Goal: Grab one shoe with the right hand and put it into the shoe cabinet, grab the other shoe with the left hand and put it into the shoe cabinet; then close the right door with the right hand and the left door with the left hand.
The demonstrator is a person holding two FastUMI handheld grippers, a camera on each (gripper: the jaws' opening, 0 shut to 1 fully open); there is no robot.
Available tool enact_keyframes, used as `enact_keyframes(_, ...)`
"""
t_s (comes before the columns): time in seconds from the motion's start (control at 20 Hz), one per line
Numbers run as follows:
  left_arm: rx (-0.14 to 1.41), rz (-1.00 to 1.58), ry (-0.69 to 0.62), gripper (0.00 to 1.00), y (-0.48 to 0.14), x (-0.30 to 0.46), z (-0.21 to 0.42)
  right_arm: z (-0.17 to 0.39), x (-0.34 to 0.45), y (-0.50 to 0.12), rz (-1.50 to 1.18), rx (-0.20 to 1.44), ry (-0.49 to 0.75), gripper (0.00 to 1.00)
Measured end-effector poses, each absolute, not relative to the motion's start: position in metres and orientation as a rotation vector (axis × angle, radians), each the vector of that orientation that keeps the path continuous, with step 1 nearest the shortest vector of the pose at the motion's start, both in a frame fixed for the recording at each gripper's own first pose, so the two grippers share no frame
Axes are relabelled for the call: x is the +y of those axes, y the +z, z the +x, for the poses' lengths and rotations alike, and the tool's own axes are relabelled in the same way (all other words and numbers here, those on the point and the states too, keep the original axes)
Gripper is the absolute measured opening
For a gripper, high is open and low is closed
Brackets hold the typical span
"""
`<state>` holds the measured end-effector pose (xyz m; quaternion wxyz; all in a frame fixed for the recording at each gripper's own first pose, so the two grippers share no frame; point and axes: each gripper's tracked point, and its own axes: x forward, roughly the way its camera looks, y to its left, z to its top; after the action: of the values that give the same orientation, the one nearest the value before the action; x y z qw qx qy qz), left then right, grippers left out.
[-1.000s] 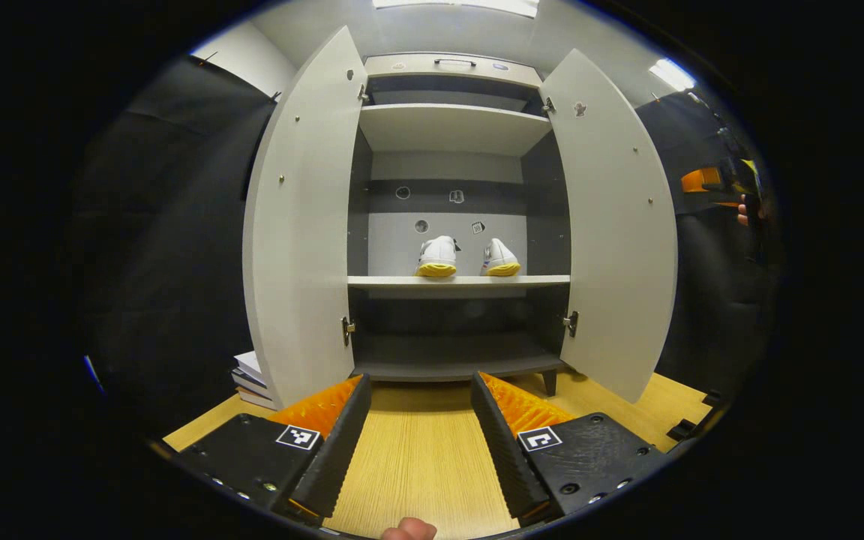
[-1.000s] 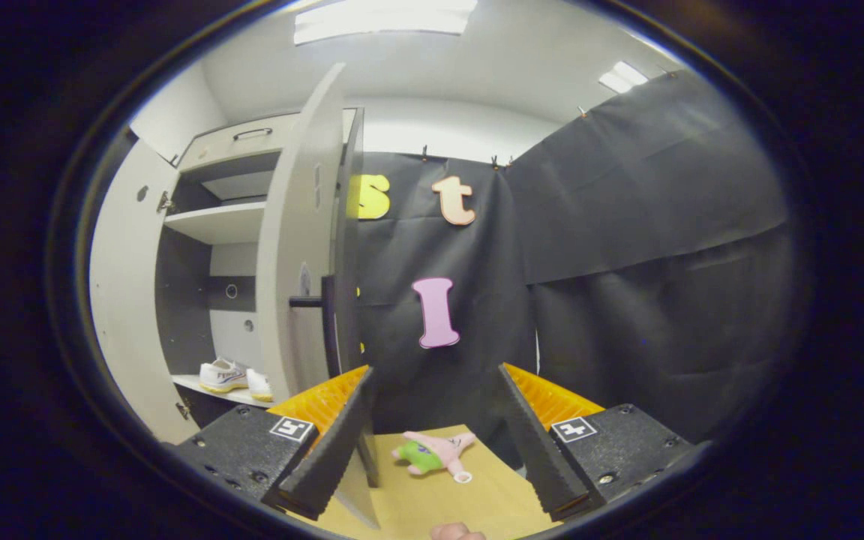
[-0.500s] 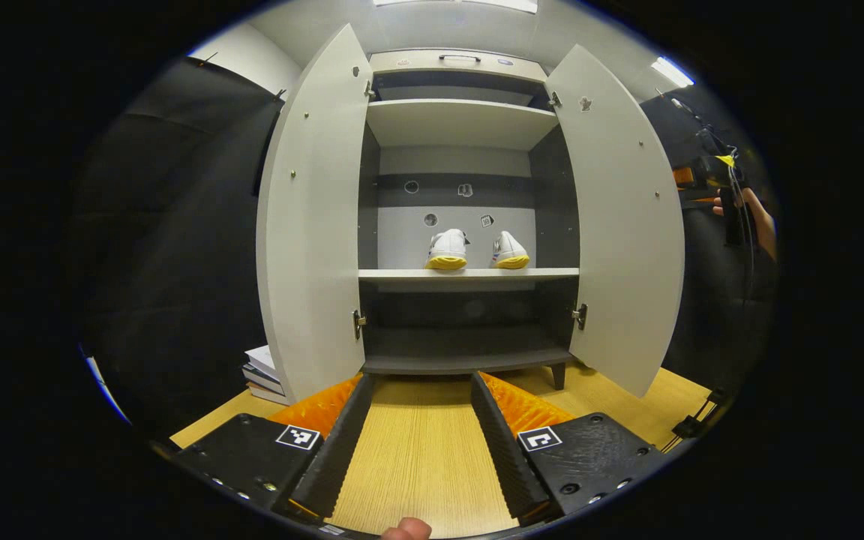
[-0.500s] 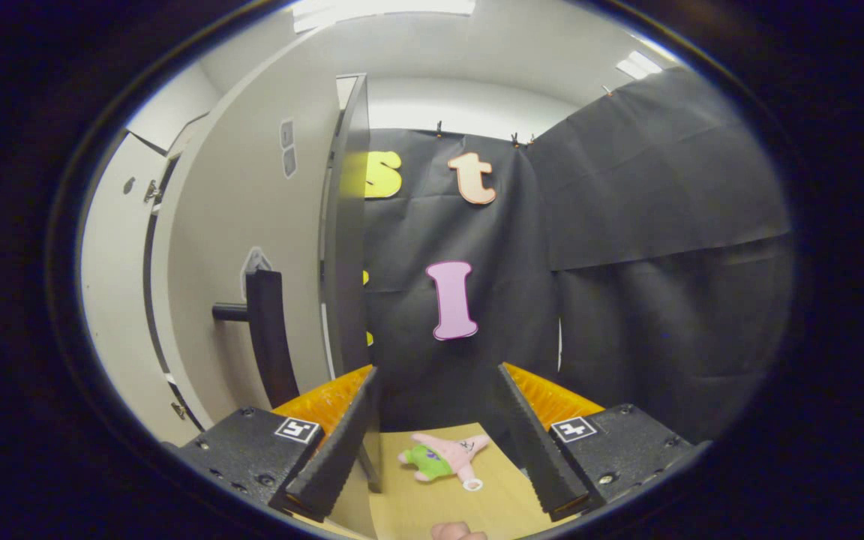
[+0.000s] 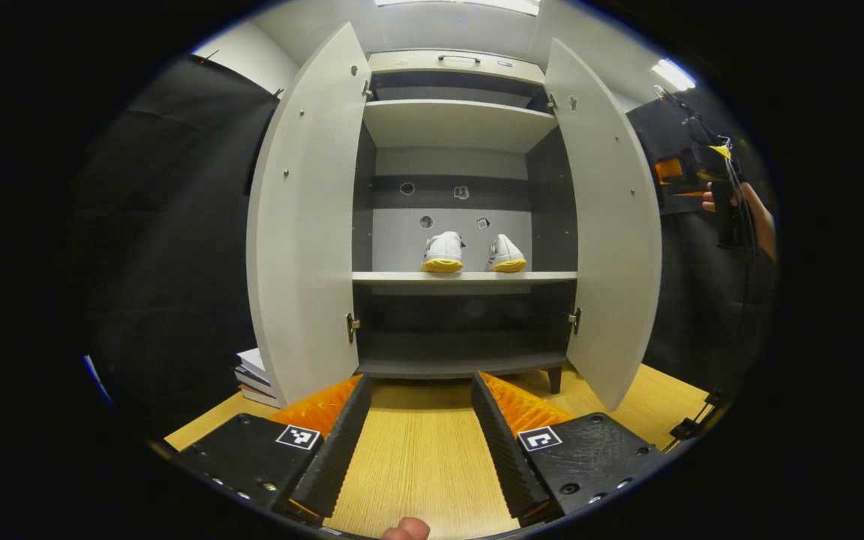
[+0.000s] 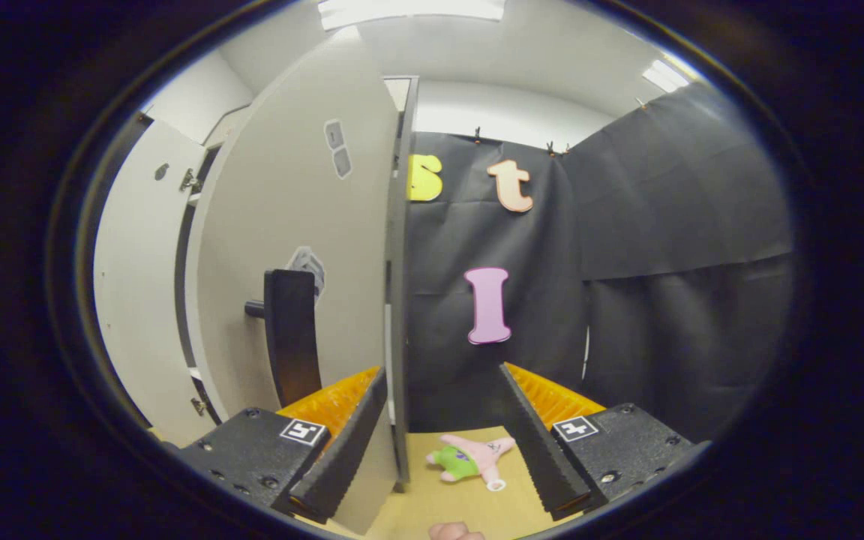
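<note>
The shoe cabinet [image 5: 462,75] is standing with its left door [image 5: 301,225] and right door [image 5: 612,225] both swung out, and the two shoes [image 5: 473,253] are sitting side by side on the middle shelf [image 5: 464,277], toward twelve o'clock in the left gripper view. The left gripper [image 5: 418,435] is hanging released over the wooden floor [image 5: 421,465] facing the opening. The right gripper [image 6: 443,431], fingers also spread and grasping nothing, is pointing past the right door's edge, with the door handle [image 6: 291,337] at nine o'clock and a small plush toy [image 6: 473,459] lying at six.
</note>
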<state>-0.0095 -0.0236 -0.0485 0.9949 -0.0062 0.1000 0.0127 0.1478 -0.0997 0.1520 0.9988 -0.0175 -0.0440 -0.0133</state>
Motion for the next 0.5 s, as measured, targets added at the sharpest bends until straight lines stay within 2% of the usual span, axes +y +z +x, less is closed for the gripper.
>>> enact_keyframes(0.35, 0.209, -0.009, 0.057, 0.81, -0.051, 0.000, -0.008, 0.190, 0.008, 0.141, 0.028, -0.065, 0.145, 0.95)
enact_keyframes(0.5, 0.212, -0.016, 0.086, 0.81, -0.053, 0.012, -0.009, 0.212, 0.035, 0.140, 0.016, -0.069, 0.144, 0.95)
